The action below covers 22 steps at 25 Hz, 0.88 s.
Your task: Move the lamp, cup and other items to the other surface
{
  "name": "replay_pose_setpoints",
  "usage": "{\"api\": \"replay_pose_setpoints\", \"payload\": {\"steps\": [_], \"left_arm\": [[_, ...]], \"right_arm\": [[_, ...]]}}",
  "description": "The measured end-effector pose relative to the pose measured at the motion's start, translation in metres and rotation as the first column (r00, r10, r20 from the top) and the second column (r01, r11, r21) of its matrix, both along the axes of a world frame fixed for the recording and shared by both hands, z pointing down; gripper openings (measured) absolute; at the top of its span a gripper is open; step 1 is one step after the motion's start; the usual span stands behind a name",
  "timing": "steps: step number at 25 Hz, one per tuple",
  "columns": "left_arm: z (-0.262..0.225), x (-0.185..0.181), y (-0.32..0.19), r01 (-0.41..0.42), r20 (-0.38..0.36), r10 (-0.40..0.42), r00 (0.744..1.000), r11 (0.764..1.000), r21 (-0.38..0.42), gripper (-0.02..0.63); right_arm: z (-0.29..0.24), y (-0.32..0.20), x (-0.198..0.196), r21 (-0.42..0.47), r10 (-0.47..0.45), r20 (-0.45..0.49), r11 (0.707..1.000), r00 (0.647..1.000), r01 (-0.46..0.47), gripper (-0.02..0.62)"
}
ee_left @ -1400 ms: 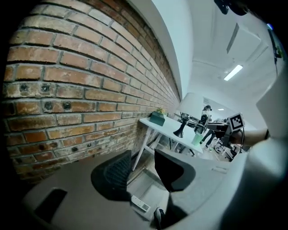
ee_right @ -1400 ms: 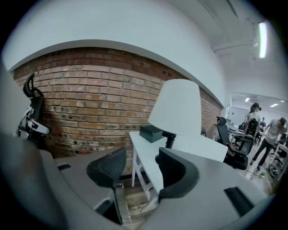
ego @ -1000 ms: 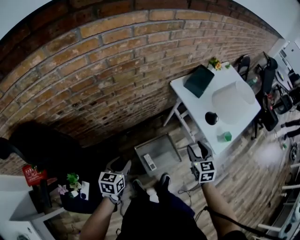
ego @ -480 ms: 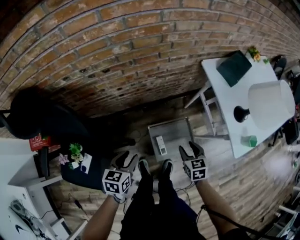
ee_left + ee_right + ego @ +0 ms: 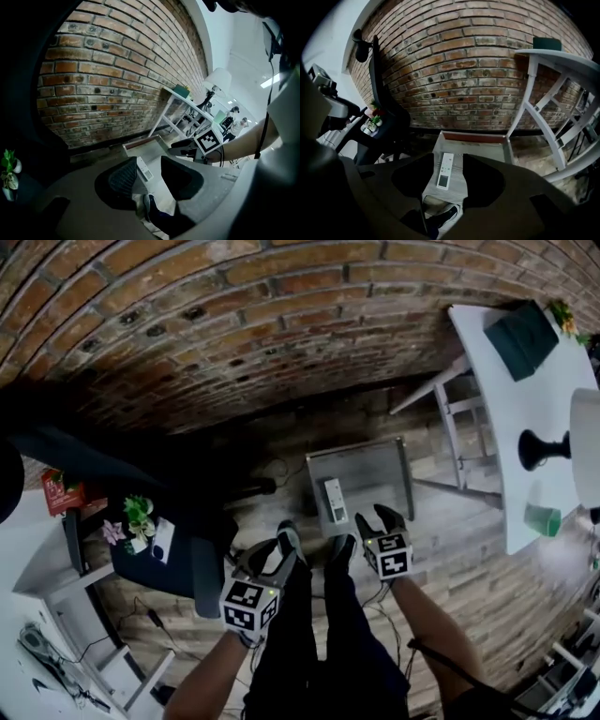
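On the white table (image 5: 497, 399) at the right edge of the head view stand the lamp, with its black base (image 5: 539, 448), a green cup (image 5: 542, 519) and a dark notebook (image 5: 522, 326). Both grippers hang low over the floor, far from that table. My left gripper (image 5: 272, 557) (image 5: 149, 161) has its jaws a narrow gap apart with nothing between them. My right gripper (image 5: 380, 519) (image 5: 445, 159) is open and empty. Past the jaws of both lies a white remote (image 5: 334, 501) (image 5: 444, 173) on a low grey table (image 5: 370, 470) (image 5: 485, 145).
A brick wall (image 5: 234, 315) runs along the back. At the left a dark surface (image 5: 141, 559) carries a small potted plant (image 5: 139, 517), next to a red box (image 5: 61, 491) and a white desk (image 5: 37, 568). My shoes (image 5: 314, 549) stand just before the grey table.
Both grippers have sunk toward the floor. The head view has tipped down, so the white table slid to the right edge and the low grey table with the remote came to the middle.
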<state>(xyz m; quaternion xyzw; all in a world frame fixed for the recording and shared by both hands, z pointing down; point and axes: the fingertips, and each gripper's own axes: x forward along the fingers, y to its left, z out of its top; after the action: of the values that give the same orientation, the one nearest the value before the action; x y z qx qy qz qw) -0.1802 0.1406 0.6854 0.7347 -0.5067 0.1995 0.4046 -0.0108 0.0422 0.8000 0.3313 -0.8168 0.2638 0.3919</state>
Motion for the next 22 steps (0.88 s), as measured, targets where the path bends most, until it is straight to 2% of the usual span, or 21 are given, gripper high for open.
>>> {"api": "replay_pose_setpoints", "payload": {"steps": [5, 14, 22], "left_arm": [[0.047, -0.006, 0.004, -0.047, -0.014, 0.047, 0.999, 0.998, -0.043, 0.16], [0.115, -0.023, -0.017, -0.022, -0.042, 0.019, 0.999, 0.998, -0.063, 0.158], [0.15, -0.032, 0.007, -0.008, -0.054, 0.002, 0.999, 0.992, -0.125, 0.158]], "right_arm": [[0.044, 0.008, -0.013, -0.038, 0.046, -0.022, 0.998, 0.999, -0.046, 0.199], [0.151, 0.016, -0.046, -0.073, -0.016, -0.101, 0.997, 0.995, 0.009, 0.206], [0.213, 0.018, -0.052, -0.104, 0.047, -0.16, 0.992, 0.986, -0.064, 0.239]]}}
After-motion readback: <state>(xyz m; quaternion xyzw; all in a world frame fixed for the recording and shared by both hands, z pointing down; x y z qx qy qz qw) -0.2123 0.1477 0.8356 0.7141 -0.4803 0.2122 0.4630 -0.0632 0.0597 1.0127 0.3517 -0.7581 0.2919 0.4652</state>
